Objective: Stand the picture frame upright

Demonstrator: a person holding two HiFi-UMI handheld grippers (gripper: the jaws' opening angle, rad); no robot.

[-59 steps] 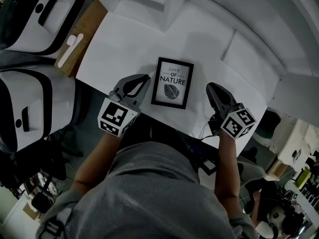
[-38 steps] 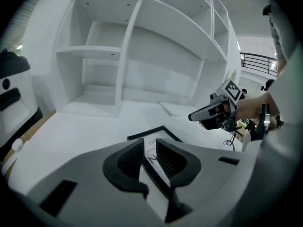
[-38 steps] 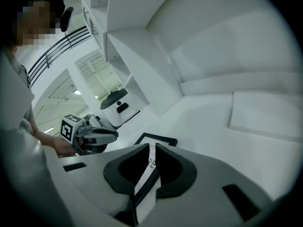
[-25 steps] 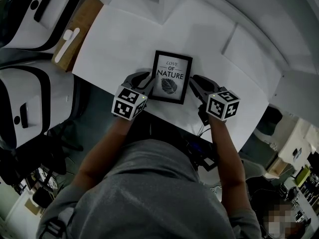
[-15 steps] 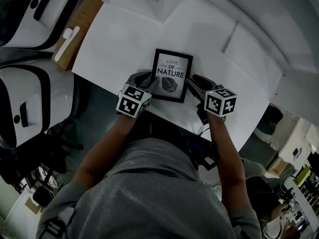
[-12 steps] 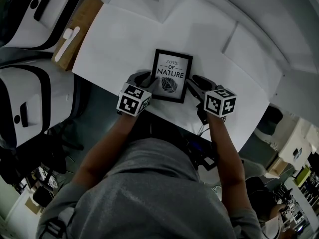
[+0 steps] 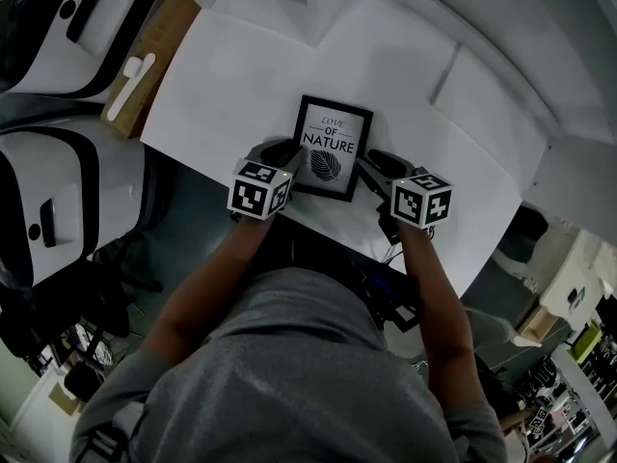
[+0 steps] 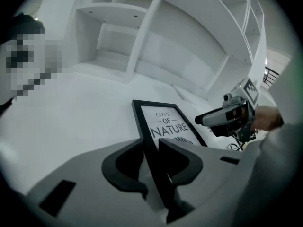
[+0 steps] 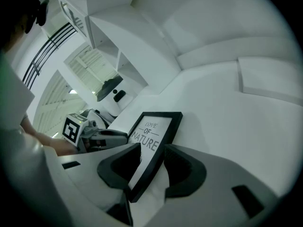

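A black picture frame (image 7: 333, 148) with a "LOVE OF NATURE" print lies face up on the white table (image 7: 231, 75). My left gripper (image 7: 289, 150) is at its near left edge. In the left gripper view the frame (image 8: 168, 122) runs between the jaws of that gripper (image 8: 150, 143), which are closing and touch the black rim on both sides. My right gripper (image 7: 369, 160) is at the near right edge. In the right gripper view its jaws (image 9: 152, 150) straddle the frame's rim (image 9: 154, 129) and are opening, with a thin gap on the inner side.
Two white-and-black cases (image 7: 58, 27) (image 7: 48, 210) sit left of the table. A wooden board (image 7: 159, 56) carries a white tool (image 7: 130, 90). White shelf units (image 8: 142, 37) stand behind. The table's near edge runs right under both grippers.
Both grippers came in from the frame's sides to its near corners. Over the last second they edged farther onto the rim, and the right jaws spread around it.
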